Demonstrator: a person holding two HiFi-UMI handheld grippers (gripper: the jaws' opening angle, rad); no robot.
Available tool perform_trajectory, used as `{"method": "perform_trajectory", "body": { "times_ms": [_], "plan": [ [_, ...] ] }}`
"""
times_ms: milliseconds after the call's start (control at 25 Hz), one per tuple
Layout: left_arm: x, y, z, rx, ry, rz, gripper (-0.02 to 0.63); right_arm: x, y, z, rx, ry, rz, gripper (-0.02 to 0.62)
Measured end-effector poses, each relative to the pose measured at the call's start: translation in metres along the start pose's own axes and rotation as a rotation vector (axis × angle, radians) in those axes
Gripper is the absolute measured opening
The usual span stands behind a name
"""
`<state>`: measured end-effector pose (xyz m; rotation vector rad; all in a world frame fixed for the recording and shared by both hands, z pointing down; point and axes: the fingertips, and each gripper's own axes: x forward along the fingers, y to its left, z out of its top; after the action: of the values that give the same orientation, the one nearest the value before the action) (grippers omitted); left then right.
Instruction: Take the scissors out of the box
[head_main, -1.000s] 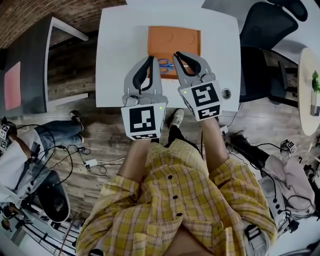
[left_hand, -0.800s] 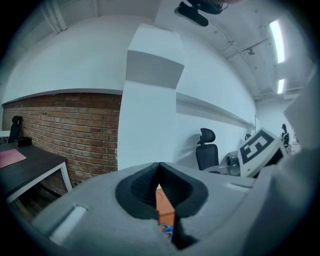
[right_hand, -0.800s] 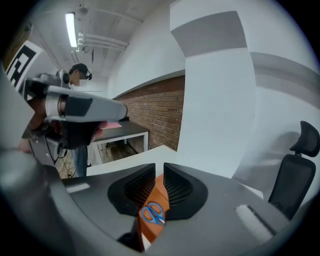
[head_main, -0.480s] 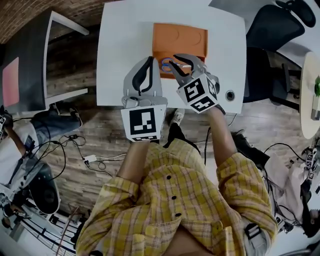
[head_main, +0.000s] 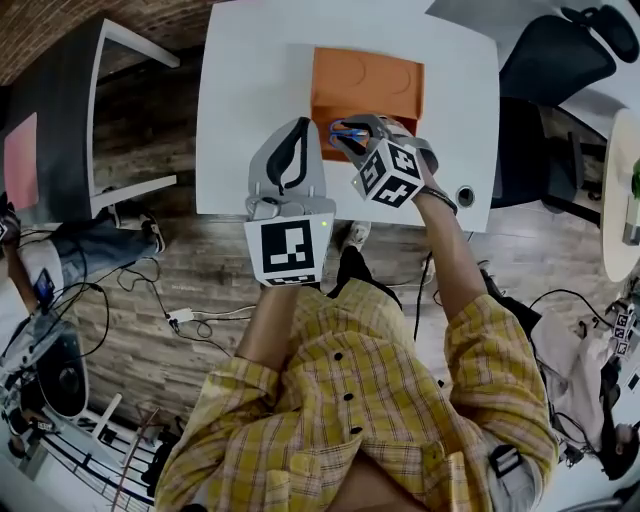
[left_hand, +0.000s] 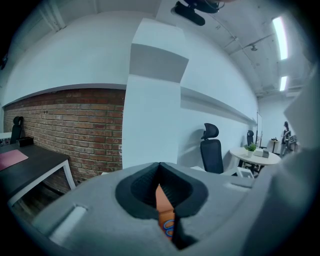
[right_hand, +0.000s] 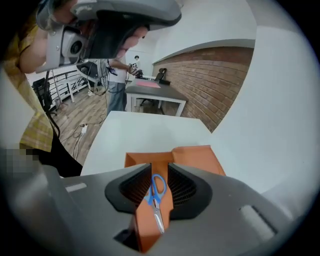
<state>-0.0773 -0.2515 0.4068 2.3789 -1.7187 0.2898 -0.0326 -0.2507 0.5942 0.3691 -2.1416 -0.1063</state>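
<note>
An open orange box (head_main: 366, 84) lies on the white table (head_main: 240, 90). Blue-handled scissors (head_main: 338, 129) rest at its near edge. My right gripper (head_main: 351, 133) points steeply down over them. In the right gripper view the scissors (right_hand: 156, 198) lie in the box (right_hand: 194, 156), framed by the gap of the right gripper (right_hand: 159, 172). Its jaws have just been opening, and the pads stand apart from the scissors. My left gripper (head_main: 298, 127) hovers left of the box, tips together. Through its slit in the left gripper view (left_hand: 159, 169) a strip of box (left_hand: 162, 204) shows.
A small dark round fitting (head_main: 465, 195) sits near the table's right front corner. A black office chair (head_main: 553, 55) stands at the right and a dark desk (head_main: 55, 130) at the left. Cables lie on the wooden floor (head_main: 170, 300). A person (right_hand: 116, 82) stands by the far desk.
My right gripper has dropped toward the box, tipped downward and rolled, and its jaws have spread over the scissors. The left gripper has barely moved.
</note>
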Motion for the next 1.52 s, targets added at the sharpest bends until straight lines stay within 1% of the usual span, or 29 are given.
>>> {"method": "perform_trajectory", "body": {
  "times_ms": [80,240,440,640,800,920,1360,1480,1520],
  "plan": [
    [-0.001,0.003,-0.001,0.002,0.002,-0.001,0.0,0.009,0.004,-0.006,-0.023,0.04,0.024,0.094],
    [-0.002,0.009,-0.003,0.0,0.008,0.005,0.0,0.026,0.012,-0.016,-0.067,0.107,0.073,0.121],
    [-0.001,0.011,-0.007,0.028,0.013,0.019,0.0,0.044,0.019,-0.028,-0.111,0.163,0.098,0.123],
    [-0.002,0.013,-0.007,0.022,0.016,0.024,0.0,0.055,0.026,-0.036,-0.142,0.214,0.122,0.123],
    [0.0,0.016,-0.008,0.018,0.014,0.025,0.0,0.062,0.027,-0.04,-0.135,0.235,0.132,0.123],
    [-0.002,0.018,-0.01,0.034,0.024,0.03,0.0,0.068,0.031,-0.041,-0.134,0.242,0.144,0.123],
    [0.01,0.012,-0.01,0.034,0.027,0.031,0.0,0.077,0.026,-0.055,-0.13,0.274,0.186,0.121],
    [0.012,0.012,-0.011,0.033,0.03,0.033,0.0,0.082,0.026,-0.058,-0.118,0.279,0.194,0.118],
    [0.012,0.011,-0.011,0.034,0.031,0.033,0.0,0.083,0.026,-0.059,-0.117,0.282,0.194,0.106]
  ]
}}
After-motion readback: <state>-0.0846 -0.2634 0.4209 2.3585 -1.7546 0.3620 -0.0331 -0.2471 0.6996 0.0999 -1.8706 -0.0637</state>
